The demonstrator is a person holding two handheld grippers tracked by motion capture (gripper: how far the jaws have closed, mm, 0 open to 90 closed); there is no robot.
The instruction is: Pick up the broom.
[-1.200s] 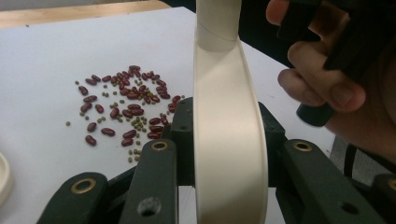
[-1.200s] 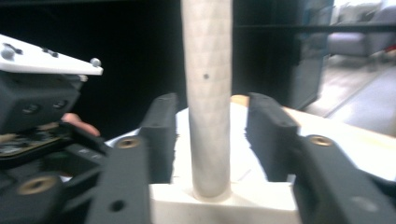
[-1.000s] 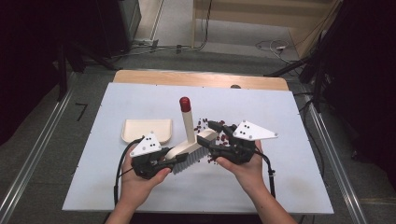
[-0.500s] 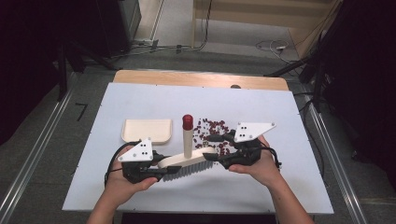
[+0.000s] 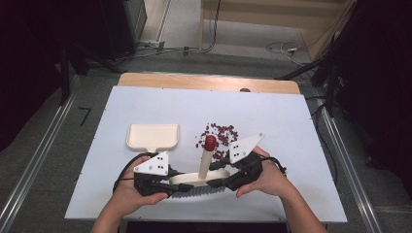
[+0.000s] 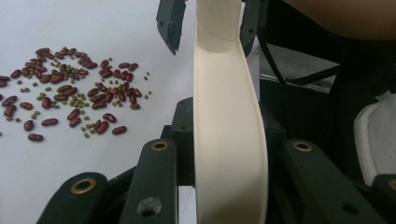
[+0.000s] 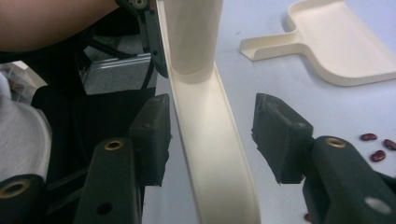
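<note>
A cream hand brush [image 5: 194,178] with an upright red-tipped handle [image 5: 210,141] lies across the front of the white table [image 5: 291,126], bristles toward the person. My left gripper [image 5: 170,182] is shut on the brush's left end; in the left gripper view the cream brush back [image 6: 229,130] runs between its jaws. My right gripper [image 5: 228,177] is at the other end. In the right gripper view its jaws stand open on either side of the brush back [image 7: 210,126], the right pad well apart from it. Red and green beans [image 5: 221,133] lie scattered just behind the brush.
A cream dustpan [image 5: 152,136] lies flat behind my left gripper, its handle pointing toward the brush, and also appears in the right gripper view as the dustpan [image 7: 336,42]. The beans [image 6: 70,98] spread left of the brush in the left gripper view. The table's front edge is close below both hands.
Both hands and the brush have drawn back toward the front edge. The grippers have spread apart to the brush's two ends, and the handle now stands more upright.
</note>
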